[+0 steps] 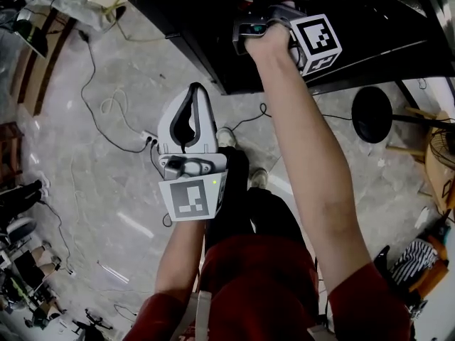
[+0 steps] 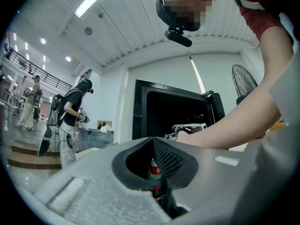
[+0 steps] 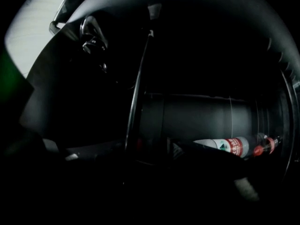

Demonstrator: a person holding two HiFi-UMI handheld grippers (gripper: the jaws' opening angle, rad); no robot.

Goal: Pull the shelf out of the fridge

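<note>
The left gripper (image 1: pixel 195 91) has its fingers (image 1: pixel 207 119) closed tip to tip around a hollow loop, with nothing gripped. It hangs over the floor (image 1: pixel 106 119), just outside the black fridge (image 1: pixel 178 13) and below its front edge. The right gripper (image 1: pixel 256 25) reaches into the fridge's dark opening. Its own view is too dark to tell how far its fingers are spread or whether they hold anything. Just ahead of them, inside the fridge, runs the thin rail of the shelf (image 3: pixel 136 102). Beyond the rail a bottle (image 3: pixel 225 146) with a red label lies on its side.
</note>
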